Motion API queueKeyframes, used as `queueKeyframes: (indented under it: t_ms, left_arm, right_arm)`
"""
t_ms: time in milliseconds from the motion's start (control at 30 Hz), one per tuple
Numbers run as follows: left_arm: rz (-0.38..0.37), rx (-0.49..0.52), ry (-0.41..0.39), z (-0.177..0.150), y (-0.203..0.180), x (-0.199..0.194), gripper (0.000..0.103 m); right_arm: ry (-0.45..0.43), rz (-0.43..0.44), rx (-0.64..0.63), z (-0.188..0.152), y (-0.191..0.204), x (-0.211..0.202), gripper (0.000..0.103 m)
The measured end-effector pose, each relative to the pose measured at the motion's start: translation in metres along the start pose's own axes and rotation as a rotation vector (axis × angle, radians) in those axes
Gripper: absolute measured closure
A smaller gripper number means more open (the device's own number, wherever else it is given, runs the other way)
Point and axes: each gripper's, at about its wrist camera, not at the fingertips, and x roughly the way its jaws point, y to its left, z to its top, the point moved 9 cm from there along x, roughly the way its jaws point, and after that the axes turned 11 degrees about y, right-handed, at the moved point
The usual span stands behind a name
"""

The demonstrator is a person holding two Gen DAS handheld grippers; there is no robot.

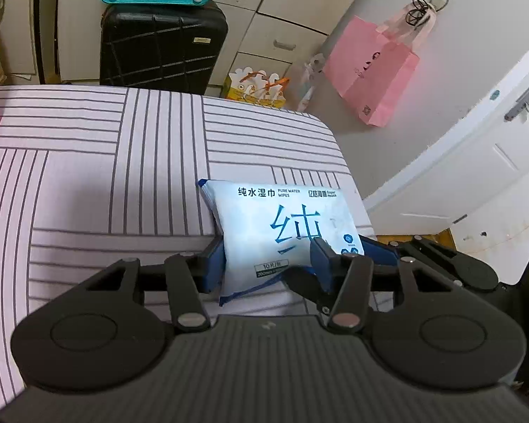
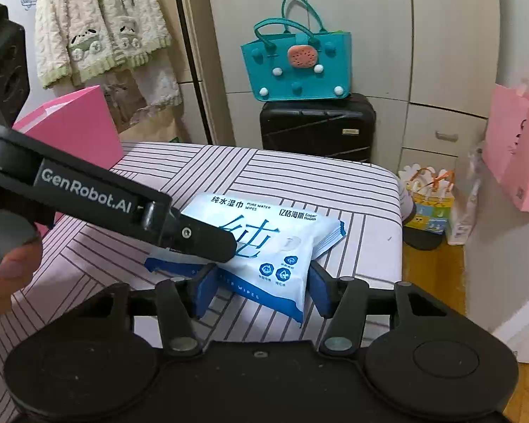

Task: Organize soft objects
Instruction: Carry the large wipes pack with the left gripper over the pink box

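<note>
Wipes pack (image 1: 282, 232) sits at the near right corner of the striped bed (image 1: 88, 148), pinched by both the left gripper (image 1: 268, 264) and the right gripper (image 2: 261, 290), so next probably 1 must let go.

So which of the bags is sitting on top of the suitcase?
The teal bag with white pompoms sits on the black suitcase. The pink bag hangs on the wall; the yellow bag is on the floor.
</note>
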Motion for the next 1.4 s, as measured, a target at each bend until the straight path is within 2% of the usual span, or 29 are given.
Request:
queueKeyframes:
  t_ms: [333, 833, 1133, 1400]
  left_arm:
    - [-0.006, 0.065, -0.018, -0.030, -0.010, -0.033, 0.053]
    - [0.000, 0.173, 0.054, -0.085, -0.018, -0.098, 0.053]
    - [0.029, 0.265, 0.061, -0.113, -0.011, -0.139, 0.053]
    - [0.049, 0.311, 0.028, -0.131, -0.006, -0.177, 0.053]
  right_arm:
    - [-0.017, -0.010, 0.012, -0.015, 0.027, -0.035, 0.044]
    - [0.055, 0.112, 0.048, -0.046, 0.081, -0.083, 0.037]
    - [0.062, 0.131, -0.030, -0.053, 0.124, -0.108, 0.037]
    - [0.035, 0.119, -0.104, -0.051, 0.159, -0.131, 0.037]
